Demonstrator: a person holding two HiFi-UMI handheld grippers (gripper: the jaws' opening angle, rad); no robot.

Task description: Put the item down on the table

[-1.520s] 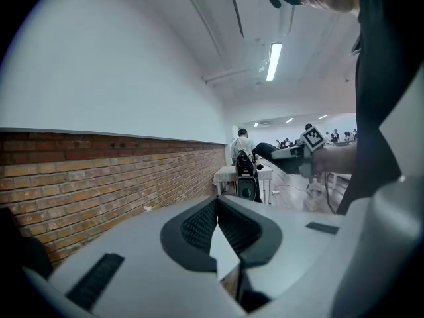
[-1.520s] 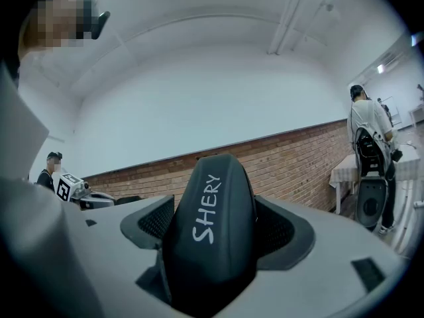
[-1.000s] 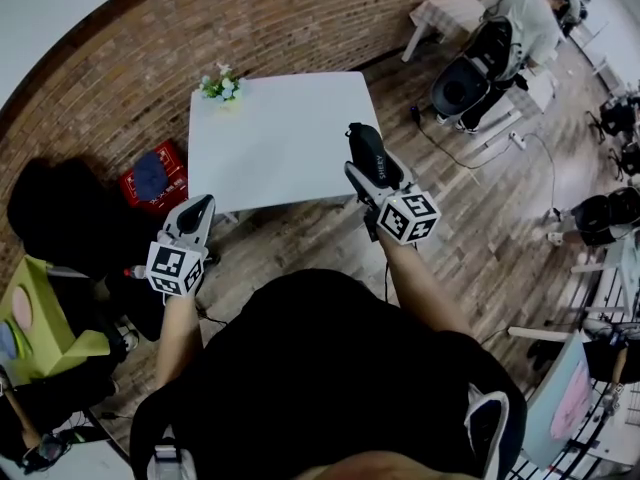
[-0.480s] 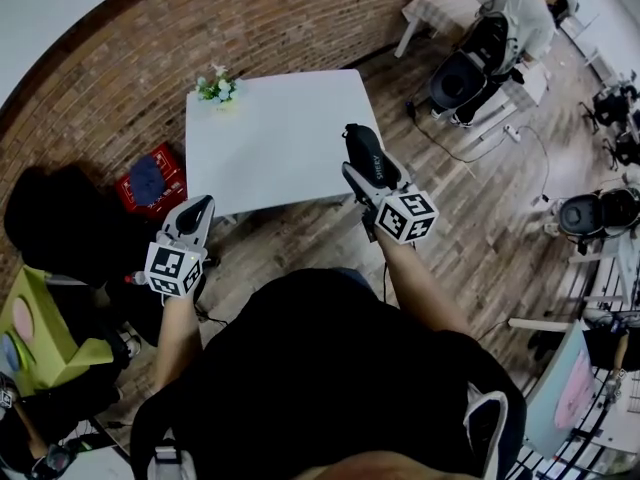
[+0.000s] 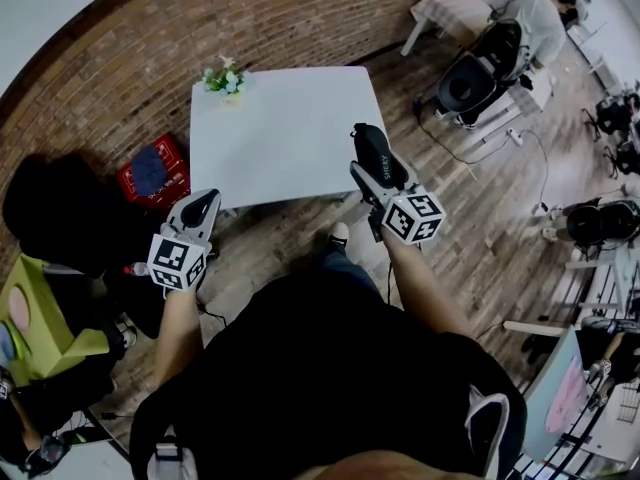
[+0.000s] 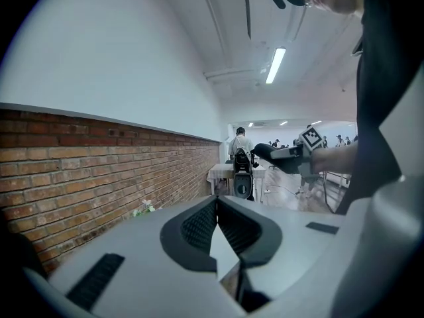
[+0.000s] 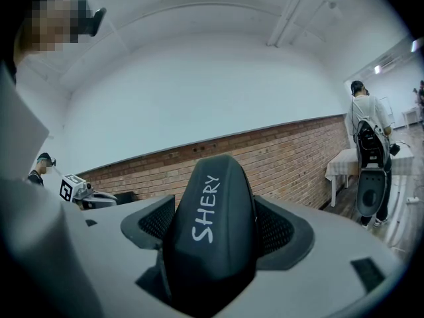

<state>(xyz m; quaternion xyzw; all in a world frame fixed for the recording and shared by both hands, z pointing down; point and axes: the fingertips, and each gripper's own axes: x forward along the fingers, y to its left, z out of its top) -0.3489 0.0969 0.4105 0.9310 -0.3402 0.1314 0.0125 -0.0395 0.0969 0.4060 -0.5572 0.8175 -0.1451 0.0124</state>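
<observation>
Looking down in the head view, the right gripper (image 5: pixel 383 180) clamps a black, rounded oblong hard case (image 5: pixel 369 148) lettered SHERY, held up by the five o'clock corner of the white square table (image 5: pixel 280 128). The left gripper (image 5: pixel 199 209) hangs off the table at its seven o'clock. The left gripper view shows its jaws pressed together with nothing between them. In the right gripper view, both pads squeeze the case's sides.

Small flower bunch (image 5: pixel 222 80) by brick wall (image 5: pixel 280 18), red crate (image 5: pixel 172 156) (blue thing inside), wooden floor (image 5: pixel 480 218)
</observation>
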